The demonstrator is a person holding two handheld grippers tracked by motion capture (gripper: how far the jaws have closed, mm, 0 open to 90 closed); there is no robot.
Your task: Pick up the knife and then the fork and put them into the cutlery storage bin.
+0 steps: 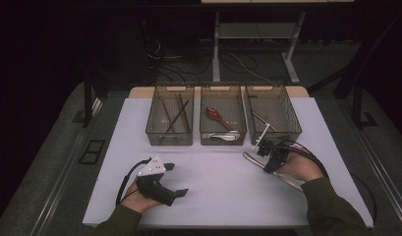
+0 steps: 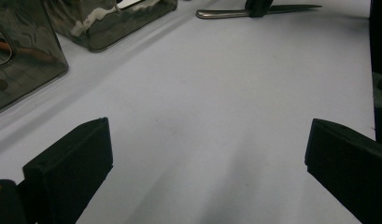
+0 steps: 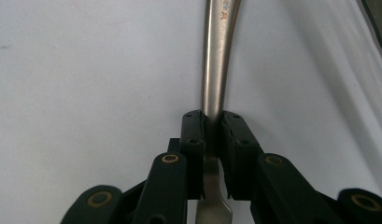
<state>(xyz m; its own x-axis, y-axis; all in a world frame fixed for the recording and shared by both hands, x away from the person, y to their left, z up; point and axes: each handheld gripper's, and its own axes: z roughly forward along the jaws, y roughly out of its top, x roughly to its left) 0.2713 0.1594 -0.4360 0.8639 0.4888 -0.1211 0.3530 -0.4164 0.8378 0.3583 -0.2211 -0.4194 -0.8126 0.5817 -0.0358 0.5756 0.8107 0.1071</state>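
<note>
Bare table point(image 1: 223, 182) between grippers; bins point(image 1: 223, 123) block far side.

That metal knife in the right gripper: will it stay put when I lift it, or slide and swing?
The knife looks like polished metal, so probably stiff but slippery. The right gripper is shut on a narrow part of it, with most of its length sticking out beyond the jaws, so it may pivot or droop when raised. It lies flat on the table, so rolling seems unlikely.

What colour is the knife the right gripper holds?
Shiny silver metal knife; the right gripper view shows it best.
</note>
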